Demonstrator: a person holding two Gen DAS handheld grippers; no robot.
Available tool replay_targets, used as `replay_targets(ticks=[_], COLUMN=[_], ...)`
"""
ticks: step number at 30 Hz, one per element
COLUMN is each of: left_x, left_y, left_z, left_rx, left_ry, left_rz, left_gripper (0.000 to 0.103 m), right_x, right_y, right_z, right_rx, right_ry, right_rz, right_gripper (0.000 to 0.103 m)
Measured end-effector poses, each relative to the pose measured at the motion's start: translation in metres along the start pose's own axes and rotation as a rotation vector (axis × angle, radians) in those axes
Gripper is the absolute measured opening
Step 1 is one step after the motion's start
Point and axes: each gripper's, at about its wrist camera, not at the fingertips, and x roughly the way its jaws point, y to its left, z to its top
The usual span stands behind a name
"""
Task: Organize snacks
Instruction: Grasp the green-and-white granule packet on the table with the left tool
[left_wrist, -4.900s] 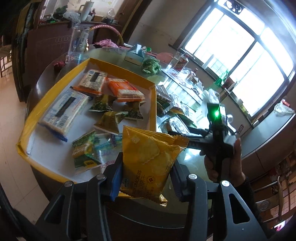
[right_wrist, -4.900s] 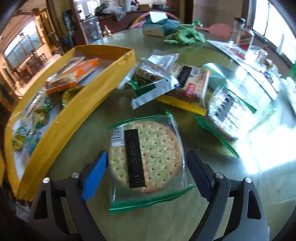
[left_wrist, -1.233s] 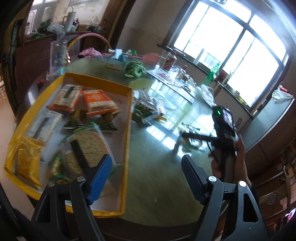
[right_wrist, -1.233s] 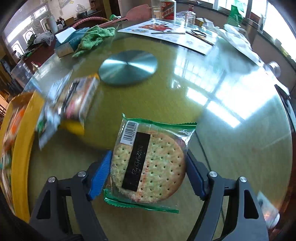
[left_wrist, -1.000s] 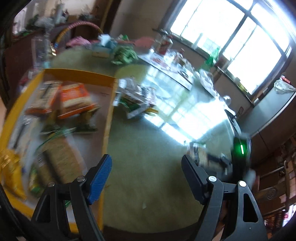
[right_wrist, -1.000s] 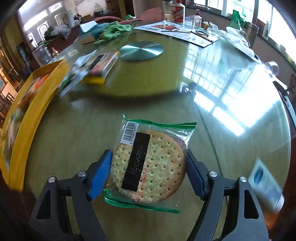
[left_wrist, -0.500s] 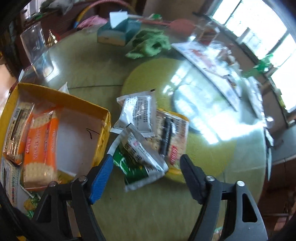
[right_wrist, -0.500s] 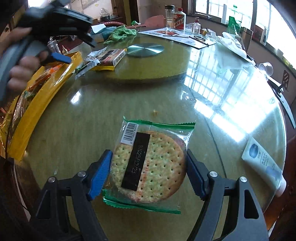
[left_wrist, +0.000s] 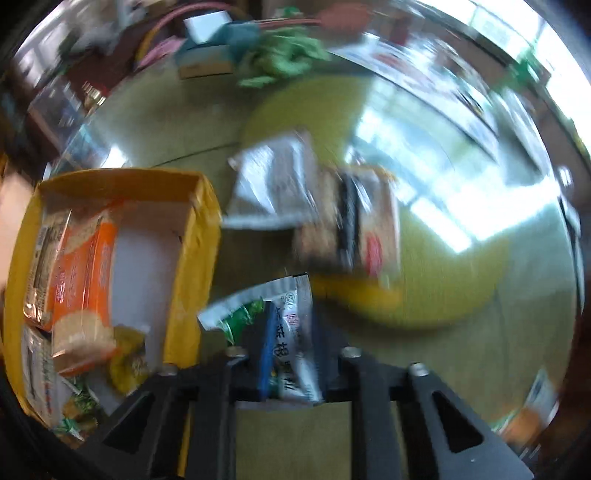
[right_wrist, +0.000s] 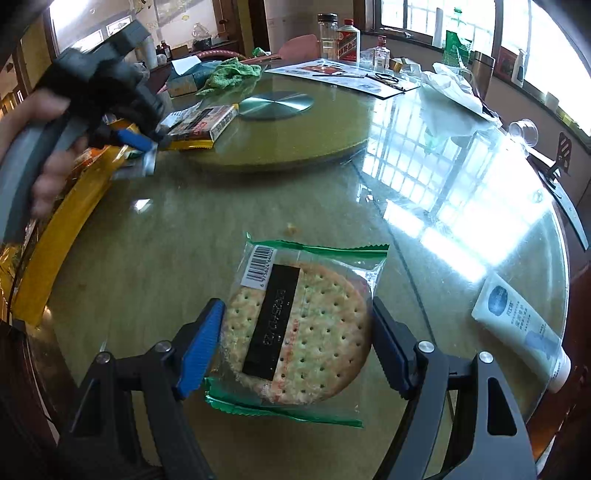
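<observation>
Meanwhile left gripper (left_wrist: 291, 350) pinches a silver snack packet (left_wrist: 291, 332) beside the yellow tray (left_wrist: 192, 266); right gripper (right_wrist: 297, 349) clamps the cracker pack (right_wrist: 299, 332)

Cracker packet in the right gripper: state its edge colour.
Green, on the cracker packet; clearest in the right wrist view.

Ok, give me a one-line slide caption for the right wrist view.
Right gripper clamps a round cracker packet above the glass table, while the left gripper works beside the yellow tray.

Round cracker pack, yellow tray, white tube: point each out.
round cracker pack (right_wrist: 295, 332): right wrist view, on the cracker face.
yellow tray (left_wrist: 192, 266): left wrist view, on its right wall.
white tube (right_wrist: 517, 325): right wrist view, mid-body.
</observation>
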Motion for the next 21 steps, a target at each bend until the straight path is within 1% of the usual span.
replay_targets(ticks=[1, 3, 4, 5, 6, 8, 10, 11, 12, 13, 14, 15, 16, 17, 18, 20, 21], left_x=[-0.001, -0.008, -0.011, -0.013, -0.015, -0.023, -0.032, -0.036, -0.04, -0.044, -0.047, -0.048, -0.049, -0.047, -0.042, -0.031, -0.028], left_y=[-0.002, -0.003, -0.002, -0.003, -0.003, -0.003, 0.0, 0.003, 0.005, 0.005, 0.005, 0.006, 0.007, 0.005, 0.004, 0.003, 0.003], left_z=[-0.008, -0.029, -0.037, -0.049, -0.061, -0.079, -0.092, -0.093, -0.092, -0.089, -0.083, -0.078, -0.072, -0.066, -0.061, -0.05, -0.049], left_rx=[0.024, 0.069, 0.078, 0.094, 0.106, 0.129, 0.132, 0.127, 0.127, 0.137, 0.149, 0.148, 0.146, 0.155, 0.162, 0.168, 0.179], left_ry=[0.009, -0.001, 0.008, 0.02, 0.03, 0.008, 0.016, 0.018, 0.007, -0.012, -0.038, -0.063, -0.089, -0.097, -0.081, -0.05, -0.052], left_rz=[-0.019, -0.037, -0.055, -0.095, -0.113, -0.132, -0.224, -0.25, -0.248, -0.227, -0.189, -0.148, -0.104, -0.063, -0.027, 0.006, 0.012], left_gripper=[0.007, 0.0, 0.0, 0.0, 0.0, 0.0, 0.0, 0.0, 0.005, 0.021, 0.032, 0.052, 0.058, 0.058, 0.057, 0.057, 0.057], right_x=[0.0, 0.0, 0.0, 0.0, 0.0, 0.0, 0.0, 0.0, 0.0, 0.0, 0.0, 0.0, 0.001, 0.001, 0.001, 0.001, 0.001], right_y=[0.0, 0.001, 0.001, 0.002, 0.001, 0.002, 0.003, 0.003, 0.003, 0.003, 0.003, 0.004, 0.004, 0.004, 0.004, 0.004, 0.004], right_z=[0.0, -0.001, -0.001, -0.001, -0.001, -0.001, 0.0, 0.0, 0.0, 0.0, 0.0, 0.0, 0.0, 0.001, 0.001, 0.001, 0.002], right_rx=[0.0, -0.002, -0.001, 0.0, 0.0, -0.002, -0.003, -0.003, -0.003, -0.002, -0.001, -0.002, -0.003, -0.002, 0.0, 0.001, 0.002], right_ry=[-0.001, -0.002, -0.002, -0.002, -0.002, 0.0, 0.002, 0.002, 0.002, 0.002, 0.003, 0.003, 0.005, 0.007, 0.009, 0.011, 0.012], right_rz=[-0.002, -0.004, -0.004, -0.005, -0.006, -0.011, -0.016, -0.018, -0.02, -0.021, -0.024, -0.027, -0.03, -0.034, -0.036, -0.039, -0.039], right_gripper=[0.077, 0.077, 0.077, 0.077, 0.077, 0.077, 0.077, 0.077, 0.077, 0.077, 0.077, 0.078, 0.078, 0.078, 0.078, 0.078, 0.078])
